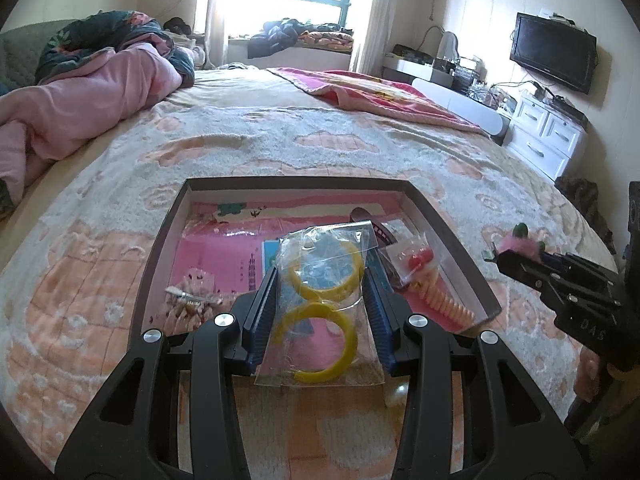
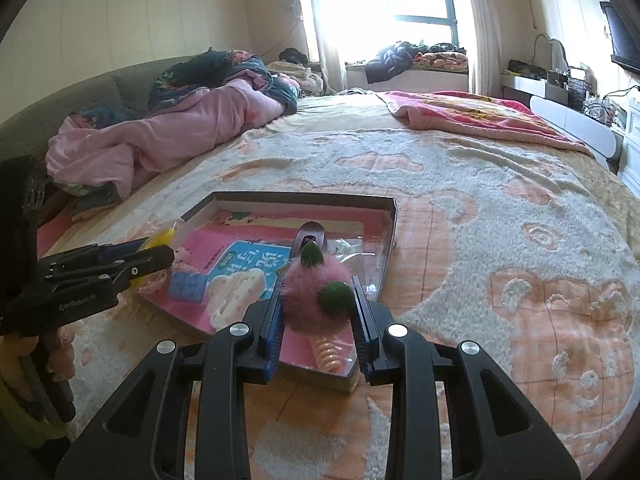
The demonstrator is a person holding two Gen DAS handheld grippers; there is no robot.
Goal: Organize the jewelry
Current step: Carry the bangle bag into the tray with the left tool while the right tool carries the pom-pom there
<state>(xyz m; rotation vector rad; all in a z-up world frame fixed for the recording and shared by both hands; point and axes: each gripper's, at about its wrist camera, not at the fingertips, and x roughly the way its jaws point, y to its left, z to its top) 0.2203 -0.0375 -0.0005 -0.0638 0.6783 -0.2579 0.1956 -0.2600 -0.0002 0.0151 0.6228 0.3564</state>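
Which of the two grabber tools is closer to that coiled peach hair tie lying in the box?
Right. The right gripper, shut on a pink pompom, hangs just above the coiled hair tie. The left gripper, holding a bag of yellow hoops, is off to its side.

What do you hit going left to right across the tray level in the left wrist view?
Silver hair clip → clear plastic bag of yellow open rings held in the left tool → small packet with red beads → tray's right wall → fluffy pink pom-pom with green bits in the right tool.
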